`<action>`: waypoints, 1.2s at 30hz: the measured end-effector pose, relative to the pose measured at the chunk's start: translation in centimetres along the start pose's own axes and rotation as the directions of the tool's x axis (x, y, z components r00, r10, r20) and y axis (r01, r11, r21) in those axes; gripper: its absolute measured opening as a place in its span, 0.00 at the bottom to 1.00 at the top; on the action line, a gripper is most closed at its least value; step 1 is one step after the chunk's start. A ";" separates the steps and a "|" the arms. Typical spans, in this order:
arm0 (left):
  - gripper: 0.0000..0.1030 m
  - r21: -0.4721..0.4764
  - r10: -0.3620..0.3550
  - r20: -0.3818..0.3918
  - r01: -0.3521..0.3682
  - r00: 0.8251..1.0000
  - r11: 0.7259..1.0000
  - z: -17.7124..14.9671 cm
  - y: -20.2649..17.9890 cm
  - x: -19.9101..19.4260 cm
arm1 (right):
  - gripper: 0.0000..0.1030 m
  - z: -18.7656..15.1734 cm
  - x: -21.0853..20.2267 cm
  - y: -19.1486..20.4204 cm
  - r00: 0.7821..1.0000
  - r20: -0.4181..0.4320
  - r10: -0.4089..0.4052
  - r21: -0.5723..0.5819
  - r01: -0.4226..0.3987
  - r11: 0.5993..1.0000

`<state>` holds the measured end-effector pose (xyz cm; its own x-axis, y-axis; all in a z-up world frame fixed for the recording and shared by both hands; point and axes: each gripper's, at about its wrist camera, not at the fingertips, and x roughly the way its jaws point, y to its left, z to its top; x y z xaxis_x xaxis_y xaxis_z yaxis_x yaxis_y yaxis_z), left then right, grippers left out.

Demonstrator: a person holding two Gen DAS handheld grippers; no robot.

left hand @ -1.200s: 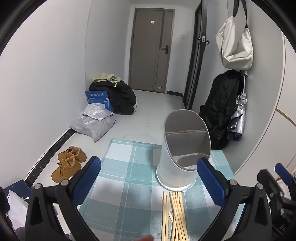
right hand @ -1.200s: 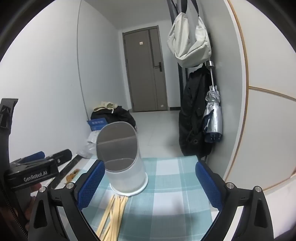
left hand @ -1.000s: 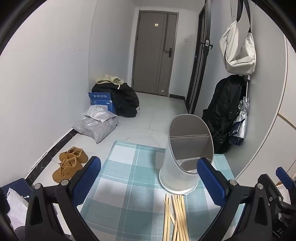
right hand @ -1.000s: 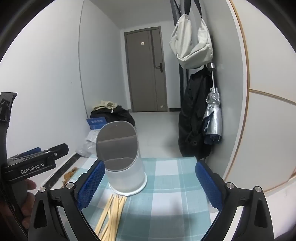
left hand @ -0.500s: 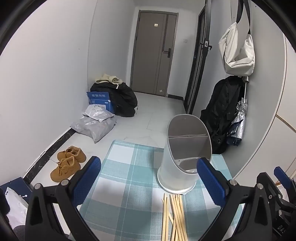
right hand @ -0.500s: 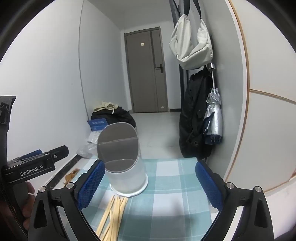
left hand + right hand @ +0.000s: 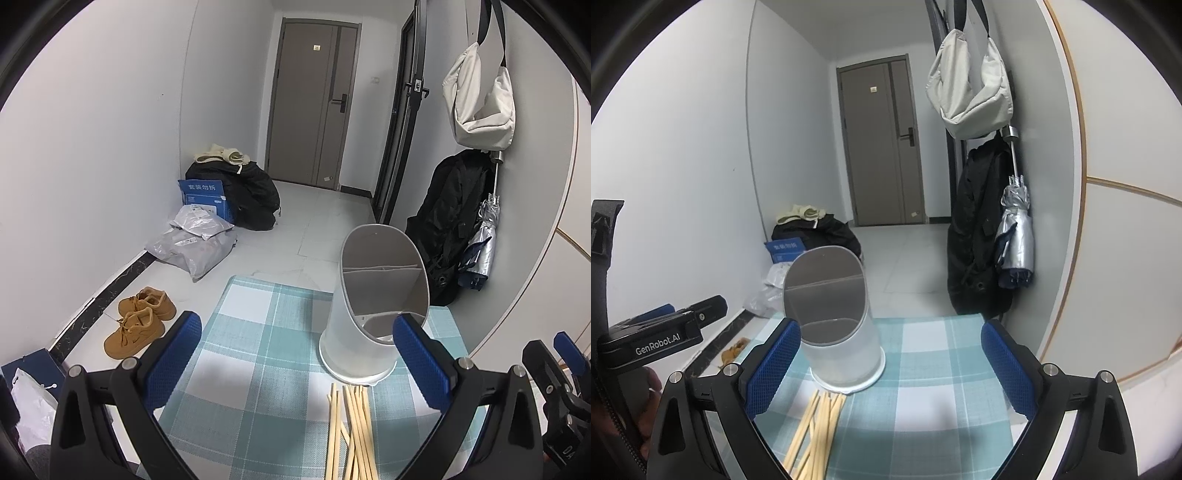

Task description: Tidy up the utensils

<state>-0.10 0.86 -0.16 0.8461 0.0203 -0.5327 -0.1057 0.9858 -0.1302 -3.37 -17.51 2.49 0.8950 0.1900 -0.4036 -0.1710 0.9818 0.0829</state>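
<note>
My left hand-held gripper (image 7: 297,360) is spread wide with nothing between its blue pads, hanging above the checked teal cloth (image 7: 258,332) that covers the worktop. Just ahead of it and toward its right finger lies a loose bundle of wooden chopsticks (image 7: 351,428), their far ends nearly touching the foot of the white utensil holder (image 7: 373,306). That holder stands upright beyond the right finger, its slanted mouth facing me, split by a divider into a back and a front compartment; both look empty from here, though I cannot see the bottom of the rear one.

My right hand-held gripper (image 7: 890,363) is likewise spread apart and holding nothing. From it the utensil holder (image 7: 834,321) sits ahead, close to its left finger, and the chopsticks (image 7: 816,424) fan out on the cloth below that finger, on my side of the holder. Off to its left I see the body of the left tool with a hand (image 7: 646,398) on it.

Farther out, past the worktop edge, a pair of tan shoes (image 7: 138,321) sits on the floor to the left, and a dark coat (image 7: 979,236) hangs on the wall to the right
</note>
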 end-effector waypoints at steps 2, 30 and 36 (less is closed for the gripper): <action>0.99 -0.001 -0.003 -0.003 0.003 1.000 1.000 0.0 0.0 0.0 | 0.96 0.1 0.0 0.0 1.000 0.003 -0.001 -0.002 0.001 1.000; 0.99 0.009 -0.003 0.006 0.003 1.000 1.000 0.1 -0.2 -0.1 | 0.96 -0.1 0.2 -0.1 1.000 0.000 0.026 0.024 -0.026 0.999; 0.99 0.010 -0.004 0.004 0.004 1.000 1.000 0.1 -0.2 -0.1 | 0.96 -0.1 0.4 0.0 1.000 -0.008 0.025 0.022 -0.025 0.999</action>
<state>-0.08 0.69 -0.02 0.8488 0.0166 -0.5285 -0.0966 0.9875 -0.1242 -3.06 -17.41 2.20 0.8871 0.2146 -0.4088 -0.1843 0.9764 0.1126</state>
